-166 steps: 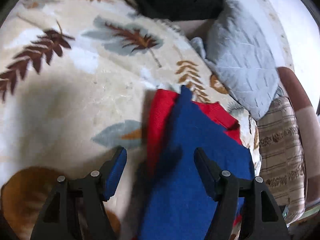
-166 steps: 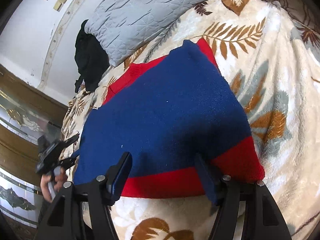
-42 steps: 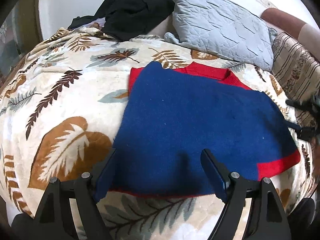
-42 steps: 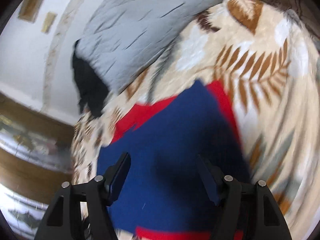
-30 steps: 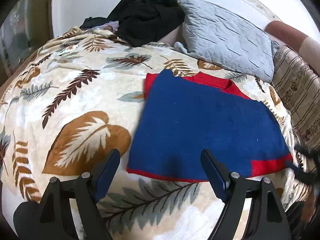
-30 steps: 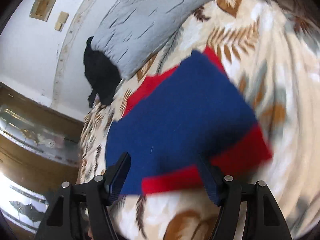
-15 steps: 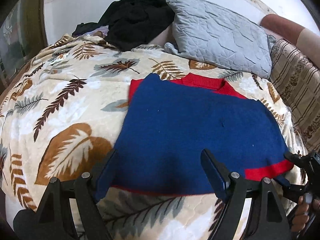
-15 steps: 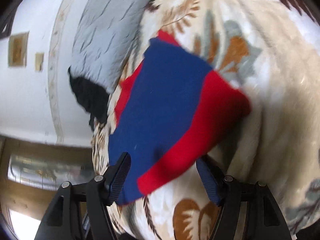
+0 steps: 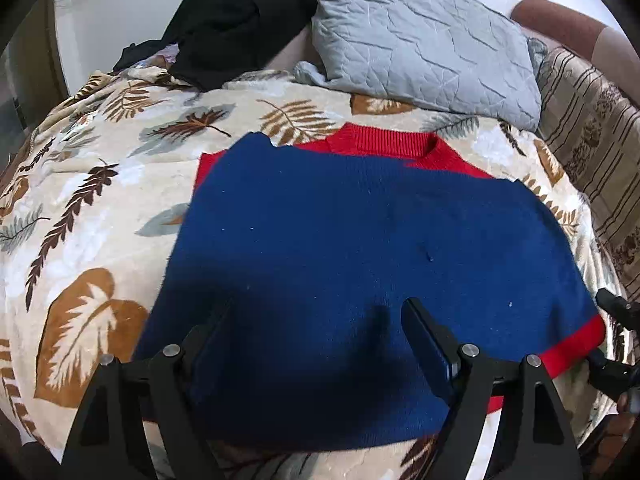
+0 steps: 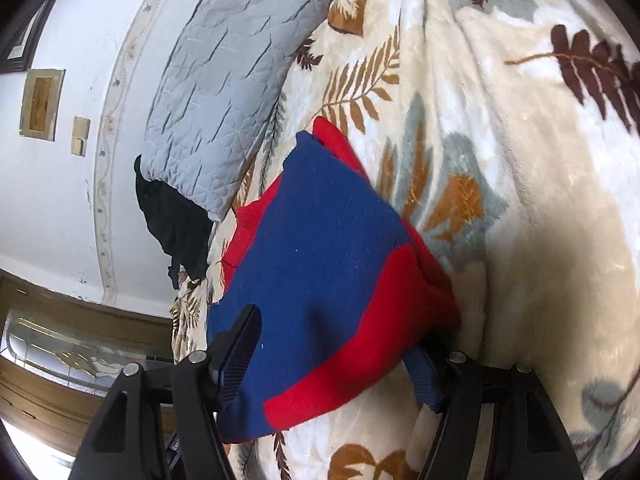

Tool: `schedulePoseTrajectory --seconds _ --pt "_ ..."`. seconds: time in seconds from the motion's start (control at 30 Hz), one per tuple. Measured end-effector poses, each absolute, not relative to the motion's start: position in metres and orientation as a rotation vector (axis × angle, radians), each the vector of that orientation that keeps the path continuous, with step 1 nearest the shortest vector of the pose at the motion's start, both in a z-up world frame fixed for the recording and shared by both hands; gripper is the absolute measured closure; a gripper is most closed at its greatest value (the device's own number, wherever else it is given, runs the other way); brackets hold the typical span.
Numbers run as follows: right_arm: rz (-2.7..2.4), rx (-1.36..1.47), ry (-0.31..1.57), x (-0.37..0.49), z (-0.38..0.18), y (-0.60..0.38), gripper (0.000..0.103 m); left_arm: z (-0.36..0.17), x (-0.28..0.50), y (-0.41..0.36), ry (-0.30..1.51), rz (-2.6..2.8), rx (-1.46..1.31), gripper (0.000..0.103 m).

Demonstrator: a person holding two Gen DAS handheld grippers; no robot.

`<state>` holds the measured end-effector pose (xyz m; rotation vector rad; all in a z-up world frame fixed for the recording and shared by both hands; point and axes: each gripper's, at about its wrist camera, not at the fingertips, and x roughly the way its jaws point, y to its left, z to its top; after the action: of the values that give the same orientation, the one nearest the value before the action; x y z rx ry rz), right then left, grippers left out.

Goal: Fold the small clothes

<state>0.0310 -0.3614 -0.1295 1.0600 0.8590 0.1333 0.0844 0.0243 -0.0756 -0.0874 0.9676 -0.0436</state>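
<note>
1. I saw the blue-and-red sweater (image 9: 360, 248) lying flat on the bed's leaf-print blanket (image 9: 92, 216).
2. Far off lay a grey pillow (image 9: 420, 40) and black clothes (image 9: 240, 12) against a white wall (image 10: 52, 184).
3. My left hand-held gripper (image 9: 316, 340) and right hand-held gripper (image 10: 336, 356) both gaped, released, straddling the sweater's near edge.

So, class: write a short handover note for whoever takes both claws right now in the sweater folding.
Left claw: open, over the blue and red sweater's near edge, gripping nothing.
Right claw: open, straddling the sweater's red hem corner, not yet closed.
The sweater lies on the leaf-print blanket, in front of the grey pillow, with blue cloth over its red shoulders, neckband showing.
Left: grip that hem corner, finish folding.
</note>
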Motion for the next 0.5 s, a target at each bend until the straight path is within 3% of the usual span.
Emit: schedulePoseTrajectory --seconds 0.2,0.27,0.5 --pt "0.154 0.943 0.832 0.037 -0.116 -0.351 0.034 -0.073 0.086 0.023 0.945 -0.044 -0.083 0.020" --pt "0.148 0.894 0.850 0.042 -0.113 -0.346 0.043 -0.074 0.088 0.023 0.945 -0.047 -0.087 0.020" --pt "0.139 0.908 0.912 0.047 -0.131 -0.349 0.044 -0.071 0.088 0.021 0.941 -0.050 -0.074 0.020"
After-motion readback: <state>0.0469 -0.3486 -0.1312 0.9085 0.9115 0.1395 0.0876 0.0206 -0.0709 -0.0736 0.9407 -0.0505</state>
